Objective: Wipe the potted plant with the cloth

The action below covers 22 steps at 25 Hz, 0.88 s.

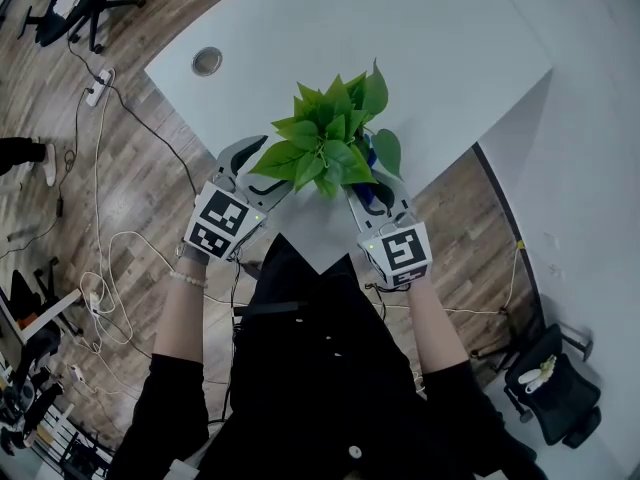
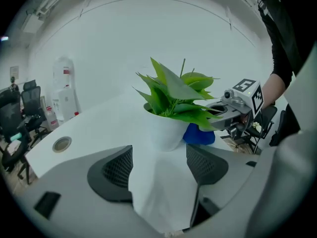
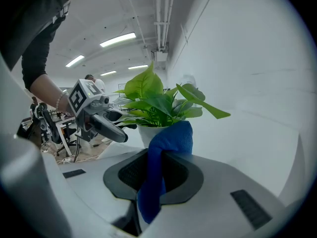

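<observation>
Presently: potted plant, white pot, near the table corner. Left gripper: jaws released, wide and empty, just left of the pot. Right gripper: clenched on the blue cloth, close against the pot's right side, under the leaves. Recommended: steady the pot with the left jaws first, then draw the cloth lightly along each leaf, so no stem tears and the pot does not tip.

Blue cloth mostly under leaves, head view.
</observation>
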### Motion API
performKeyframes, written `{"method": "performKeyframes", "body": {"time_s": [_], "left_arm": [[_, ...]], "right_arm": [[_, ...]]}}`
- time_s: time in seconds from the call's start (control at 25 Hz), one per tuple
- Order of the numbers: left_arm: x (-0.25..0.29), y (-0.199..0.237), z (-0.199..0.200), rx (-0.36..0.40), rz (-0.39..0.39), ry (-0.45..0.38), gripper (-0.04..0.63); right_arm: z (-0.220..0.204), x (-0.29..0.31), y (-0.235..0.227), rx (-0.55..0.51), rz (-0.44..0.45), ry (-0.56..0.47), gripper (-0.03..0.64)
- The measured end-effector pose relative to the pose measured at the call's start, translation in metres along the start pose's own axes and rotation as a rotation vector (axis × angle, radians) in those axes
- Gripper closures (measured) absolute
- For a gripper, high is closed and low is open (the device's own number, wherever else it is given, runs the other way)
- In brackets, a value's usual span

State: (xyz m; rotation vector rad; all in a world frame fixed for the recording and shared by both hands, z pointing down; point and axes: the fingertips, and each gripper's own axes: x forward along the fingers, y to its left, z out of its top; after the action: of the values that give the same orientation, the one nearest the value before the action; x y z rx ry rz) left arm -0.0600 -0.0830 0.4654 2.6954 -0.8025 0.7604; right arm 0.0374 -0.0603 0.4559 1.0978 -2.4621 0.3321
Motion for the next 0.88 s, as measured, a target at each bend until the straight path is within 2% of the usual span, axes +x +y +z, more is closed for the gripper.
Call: {"method": "performKeyframes", "body": {"time_s": [0.28, 0.68, 0.88], "left_arm": [[0.022, 0.006, 0.011, 0.163, -0.106, 0.031, 0.24], [0.054, 0.0, 0.024, 0.242, -0.243, 0.039, 0.229], [0.06, -0.006, 0.029, 0.246, -0.248, 0.011, 0.23]], "right_arm": [[-0.003, 0.004, -0.008, 0.004, -0.028, 0.008, 0.532], [0.0, 0.008, -0.025, 0.003, -0.048, 0.006, 0.532], [-0.003, 0.009, -0.029, -0.001, -0.052, 0.011, 0.532]]}}
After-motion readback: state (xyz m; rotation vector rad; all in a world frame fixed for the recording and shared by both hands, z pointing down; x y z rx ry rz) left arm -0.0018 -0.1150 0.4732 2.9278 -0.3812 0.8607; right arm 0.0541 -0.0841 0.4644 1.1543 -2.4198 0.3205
